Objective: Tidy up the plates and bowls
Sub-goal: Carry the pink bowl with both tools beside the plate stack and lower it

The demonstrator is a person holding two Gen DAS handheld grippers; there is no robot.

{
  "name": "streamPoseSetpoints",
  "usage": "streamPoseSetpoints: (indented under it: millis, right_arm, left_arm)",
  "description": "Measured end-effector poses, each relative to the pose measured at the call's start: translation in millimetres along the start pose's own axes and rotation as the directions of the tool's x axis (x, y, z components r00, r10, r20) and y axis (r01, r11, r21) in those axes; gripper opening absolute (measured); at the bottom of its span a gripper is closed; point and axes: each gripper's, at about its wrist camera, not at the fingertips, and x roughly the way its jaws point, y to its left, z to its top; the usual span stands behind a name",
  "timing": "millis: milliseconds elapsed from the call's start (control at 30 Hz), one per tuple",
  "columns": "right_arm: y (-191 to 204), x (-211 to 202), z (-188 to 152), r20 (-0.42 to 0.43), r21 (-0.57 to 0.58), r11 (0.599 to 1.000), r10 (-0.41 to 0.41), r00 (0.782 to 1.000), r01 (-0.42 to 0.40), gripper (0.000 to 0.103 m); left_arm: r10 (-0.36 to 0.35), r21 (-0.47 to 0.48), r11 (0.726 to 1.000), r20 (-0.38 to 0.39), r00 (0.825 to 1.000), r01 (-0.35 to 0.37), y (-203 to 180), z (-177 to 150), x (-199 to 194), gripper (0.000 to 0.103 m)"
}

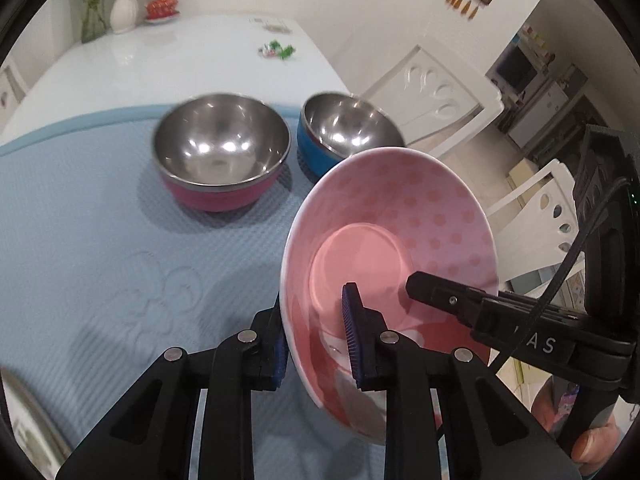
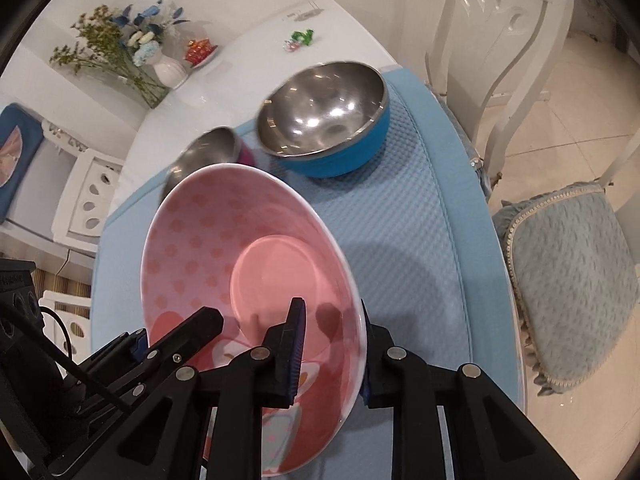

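left gripper and right gripper each clamped on the rim of the same pink dotted bowl, on opposite sides, one pad inside the wall and one outside. the bowl is tilted, its opening turned toward both cameras, held above the light blue mat and clear of it. behind it on the mat stand two steel-lined bowls, upright and side by side: a magenta-walled bowl and a blue-walled bowl, close together but whether they touch cannot be told. the mat lies on a white table. at the table's far end, a white vase with flowers and a small red ornament on a dish. white chairs stand beside the table.
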Motion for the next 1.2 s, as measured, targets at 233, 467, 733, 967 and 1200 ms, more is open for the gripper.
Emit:
streamPoseSetpoints:
  millis: [233,467,733,967,1200]
  right_arm:
    - [28,-34,-29,0.008,-0.049,0.999,-0.001,1.000,0.001,0.022]
    - [36,-38,-56,-0.010,-0.098,0.995,-0.015,1.000,0.014,0.023]
    - [24,-8,-74,-0.123,-0.078,0.997,-0.018,0.992,0.008,0.023]
    - [15,23,-90,-0.255,-0.046,0.998,-0.042,0.966,0.032,0.023]
    - [9,28,-90,-0.273,-0.025,0.999,-0.049,0.961,0.044,0.024]
  left_arm:
    - [0.008,-0.065,0.998,0.059,0.998,-0.005,0,-30,-47,0.021]
    - [0.030,-0.110,0.994,0.049,0.998,-0.024,0,-63,-59,0.021]
    - [0.086,-0.114,0.990,0.006,0.996,-0.084,4,-85,-50,0.019]
    - [0.178,-0.074,0.980,-0.079,0.981,-0.183,5,-97,-30,0.019]
    - [0.163,-0.091,0.981,-0.100,0.982,-0.172,10,-95,-22,0.019]
